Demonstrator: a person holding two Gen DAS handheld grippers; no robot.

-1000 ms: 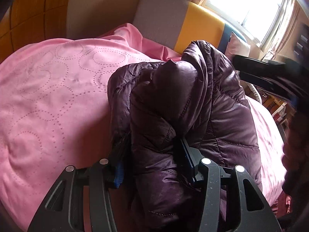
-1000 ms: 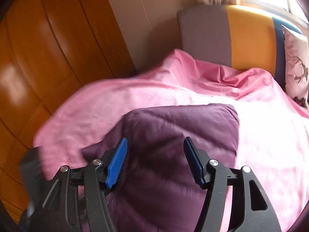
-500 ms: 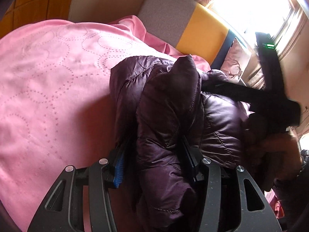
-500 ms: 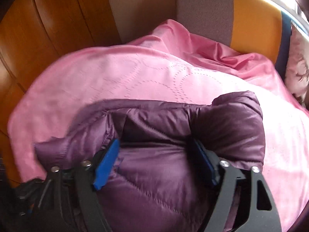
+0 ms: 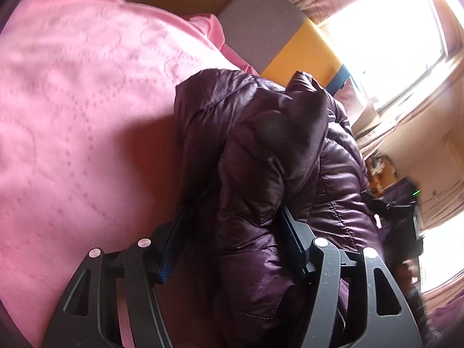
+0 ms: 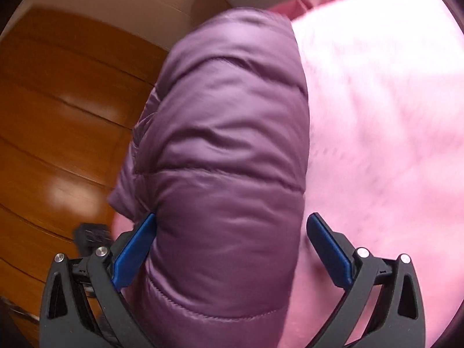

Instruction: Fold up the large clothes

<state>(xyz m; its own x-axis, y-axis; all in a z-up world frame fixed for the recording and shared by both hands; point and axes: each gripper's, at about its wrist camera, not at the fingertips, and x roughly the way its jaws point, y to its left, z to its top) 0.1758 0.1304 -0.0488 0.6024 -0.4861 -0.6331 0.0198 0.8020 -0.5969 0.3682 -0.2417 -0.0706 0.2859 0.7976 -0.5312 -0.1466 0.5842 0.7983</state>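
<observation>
1. On the pink quilt [image 5: 87, 110] at the far left nothing has changed; it covers the bed under our work, with the headboard [image 5: 278, 34] behind it.
2. Moving right, the purple jacket [image 5: 275, 156] lies bunched on the quilt in several thick layers. A second ago it stood taller in the left view; now it sits lower and more compact.
3. Our left gripper [image 5: 226, 243] has a thick fold of jacket between its pads, but its jaws are opening. The right pad is buried in the cloth, so we cannot tell whether it still presses.
4. Further right, by the window [image 5: 391, 37], part of the other tool shows dimly at the jacket's edge.
5. From the right wrist, our right gripper [image 6: 232, 249] straddles the padded fold [image 6: 226, 145], jaws opening to full width. The left pad touches the cloth; the right pad stands clear. Half a second ago both pads pinched it.
6. We judge this fold laid down and being released; next we should flatten it or take a fresh edge.
</observation>
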